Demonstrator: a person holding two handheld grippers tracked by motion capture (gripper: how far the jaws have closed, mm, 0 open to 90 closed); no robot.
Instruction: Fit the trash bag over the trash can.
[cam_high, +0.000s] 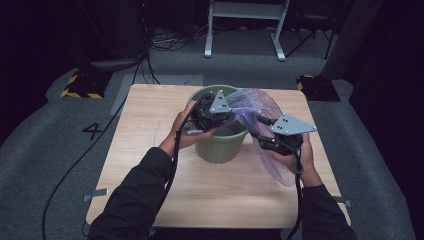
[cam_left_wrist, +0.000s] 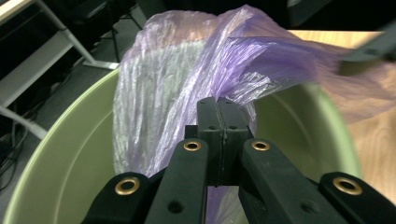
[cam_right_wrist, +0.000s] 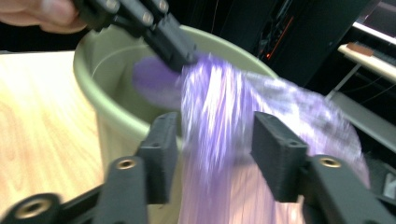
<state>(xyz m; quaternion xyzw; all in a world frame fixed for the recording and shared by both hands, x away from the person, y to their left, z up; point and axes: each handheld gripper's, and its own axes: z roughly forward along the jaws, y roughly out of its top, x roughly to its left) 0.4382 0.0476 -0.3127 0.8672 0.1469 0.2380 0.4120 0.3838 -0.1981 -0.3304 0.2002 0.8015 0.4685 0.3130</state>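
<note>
My tabletop (cam_high: 150, 170) is a pale wooden board, square, its grain running across; it stands on grey carpeted floor (cam_high: 40, 165); on it, toward the far middle, sits a green plastic bin (cam_high: 220, 147), upright, its mouth open upward; a purple plastic bag (cam_high: 272, 162) hangs over the bin's right side, its lower end down by the wood.
</note>
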